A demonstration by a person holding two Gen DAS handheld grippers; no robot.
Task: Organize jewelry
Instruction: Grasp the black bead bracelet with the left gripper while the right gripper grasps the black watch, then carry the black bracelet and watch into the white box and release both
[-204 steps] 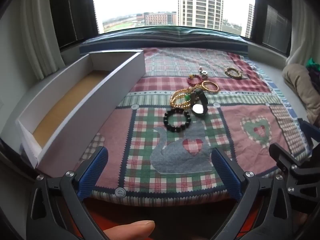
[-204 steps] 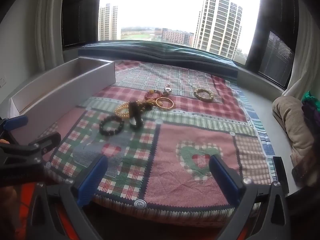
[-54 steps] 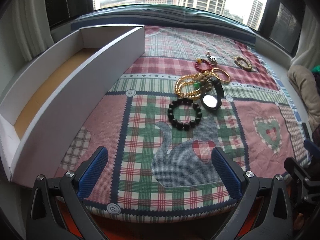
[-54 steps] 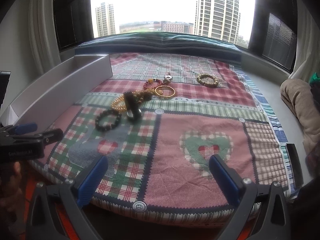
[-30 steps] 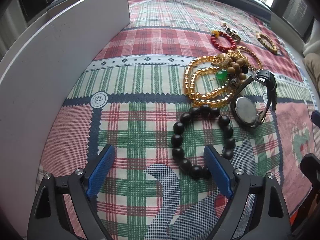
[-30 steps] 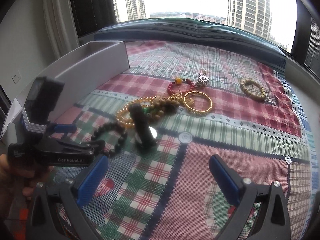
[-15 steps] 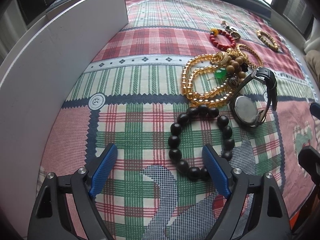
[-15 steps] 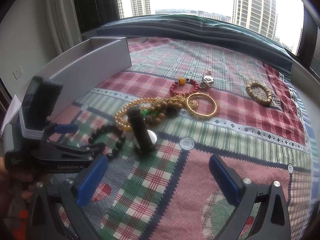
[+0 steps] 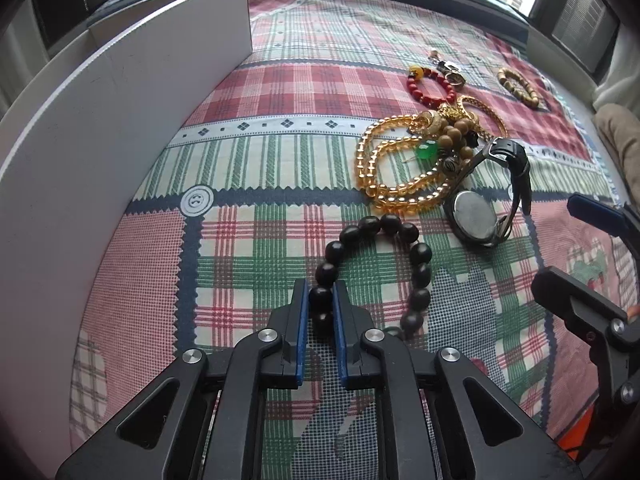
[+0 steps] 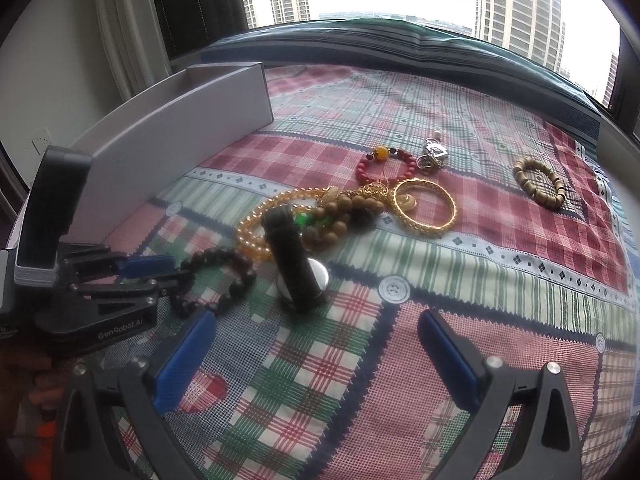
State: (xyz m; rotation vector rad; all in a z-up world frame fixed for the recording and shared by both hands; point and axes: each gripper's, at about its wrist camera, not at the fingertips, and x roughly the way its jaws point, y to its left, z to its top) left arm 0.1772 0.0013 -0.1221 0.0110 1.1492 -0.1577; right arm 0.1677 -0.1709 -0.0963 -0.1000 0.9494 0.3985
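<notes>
My left gripper (image 9: 320, 300) is shut on the near left beads of the black bead bracelet (image 9: 416, 256), which lies on the quilt; the gripper (image 10: 168, 270) and the bracelet (image 10: 236, 276) also show in the right wrist view. Behind it lie a black wristwatch (image 9: 476, 216), amber bead strands (image 9: 384, 168), a red bead bracelet (image 9: 430, 90), a gold bangle (image 10: 426, 202) and a tan bead bracelet (image 10: 540, 184). My right gripper (image 10: 316, 354) is open and empty, in front of the watch (image 10: 296, 264).
A long white open box (image 9: 120, 112) stands along the left side of the patchwork quilt (image 9: 280, 80). A small metal clasp charm (image 10: 432, 156) lies beside the red bracelet. A window sill runs along the far edge.
My left gripper has closed on the black bead bracelet; half a second ago its jaws stood wide open around it. The right gripper has moved slightly closer to the jewelry.
</notes>
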